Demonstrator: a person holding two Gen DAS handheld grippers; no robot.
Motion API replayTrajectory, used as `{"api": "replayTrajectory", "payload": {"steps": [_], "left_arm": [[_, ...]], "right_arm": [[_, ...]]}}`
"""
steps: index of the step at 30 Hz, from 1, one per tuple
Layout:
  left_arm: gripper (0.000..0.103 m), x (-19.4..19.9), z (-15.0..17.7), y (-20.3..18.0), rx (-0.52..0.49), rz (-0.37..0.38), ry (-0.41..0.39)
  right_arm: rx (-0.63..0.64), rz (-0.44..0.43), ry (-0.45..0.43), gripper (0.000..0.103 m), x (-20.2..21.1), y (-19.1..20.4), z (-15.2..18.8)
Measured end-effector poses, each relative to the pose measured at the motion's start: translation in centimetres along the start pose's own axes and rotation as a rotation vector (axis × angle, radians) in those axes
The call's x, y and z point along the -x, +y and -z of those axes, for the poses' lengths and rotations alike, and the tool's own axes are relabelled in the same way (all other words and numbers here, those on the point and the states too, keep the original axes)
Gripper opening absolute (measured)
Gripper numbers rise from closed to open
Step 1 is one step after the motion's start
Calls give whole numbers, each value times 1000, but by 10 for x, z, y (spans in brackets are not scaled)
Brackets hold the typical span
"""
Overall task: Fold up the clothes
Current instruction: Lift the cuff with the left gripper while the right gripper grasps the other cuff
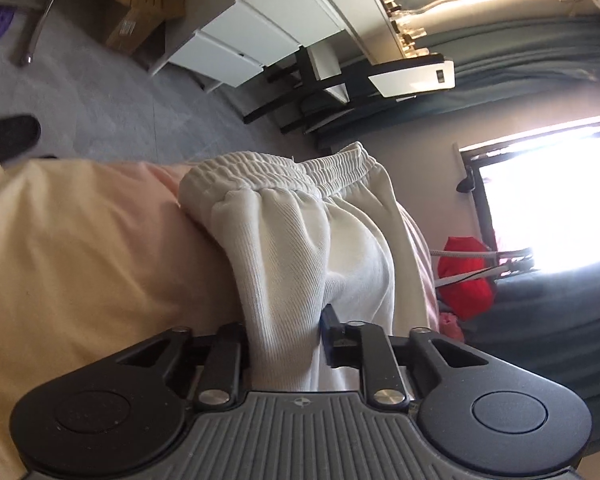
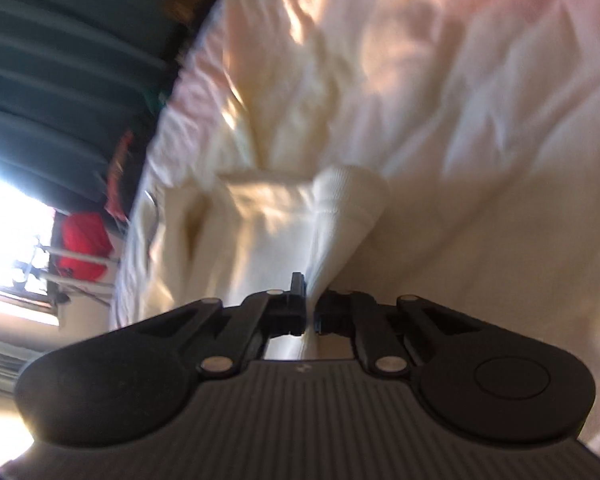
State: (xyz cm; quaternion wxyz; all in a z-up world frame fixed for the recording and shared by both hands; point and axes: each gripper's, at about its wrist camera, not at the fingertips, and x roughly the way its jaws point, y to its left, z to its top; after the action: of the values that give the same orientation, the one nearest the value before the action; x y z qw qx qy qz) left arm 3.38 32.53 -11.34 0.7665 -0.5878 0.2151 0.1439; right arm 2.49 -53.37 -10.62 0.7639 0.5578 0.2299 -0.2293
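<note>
White sweatpants (image 1: 300, 240) with a gathered elastic waistband lie on a pale peach bedsheet (image 1: 80, 240). My left gripper (image 1: 284, 332) is shut on a thick bunch of the sweatpants just below the waistband, and the cloth hides its left fingertip. In the right wrist view my right gripper (image 2: 310, 300) is shut on the ribbed cuff end of the white sweatpants (image 2: 340, 216), which rises from the jaws over the rumpled bedsheet (image 2: 460, 80). The right view is blurred by motion.
A grey carpet (image 1: 120, 100), a white drawer unit (image 1: 252, 36) and a black-framed chair (image 1: 320, 84) stand beyond the bed. A bright window (image 1: 552, 200), grey-blue curtains (image 1: 520, 52) and a red bag (image 1: 464, 276) are at the right. The red bag (image 2: 84, 244) shows beside the bed edge.
</note>
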Motion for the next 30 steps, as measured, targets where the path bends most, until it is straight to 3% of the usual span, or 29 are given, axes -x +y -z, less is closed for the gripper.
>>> {"api": "replayTrajectory", "payload": {"steps": [3,6,12,16,20,23,30], "left_arm": [[20,2,0,0,3,17,-32],[7,12,1,-10,-95,21,-86],[6,56,-2,-45,-169,104,-227],[5,46,-13,-84,-203,100,-245],[4,15,-27,-140,-252,75,-262],[2,-29,-36,-189,-316,44,-277],[2,-194,-37,-281,-509,-101,-305]], "right_arm": [[10,-48,-46,6,8,6,0],[17,-77,-73,6,14,8,-2],[50,-125,-167,6,48,22,-1],[153,-169,-224,5,60,63,-6],[234,-178,-239,5,40,127,-18],[295,-149,-266,5,4,191,-27],[419,-23,-320,5,-137,303,-35]]}}
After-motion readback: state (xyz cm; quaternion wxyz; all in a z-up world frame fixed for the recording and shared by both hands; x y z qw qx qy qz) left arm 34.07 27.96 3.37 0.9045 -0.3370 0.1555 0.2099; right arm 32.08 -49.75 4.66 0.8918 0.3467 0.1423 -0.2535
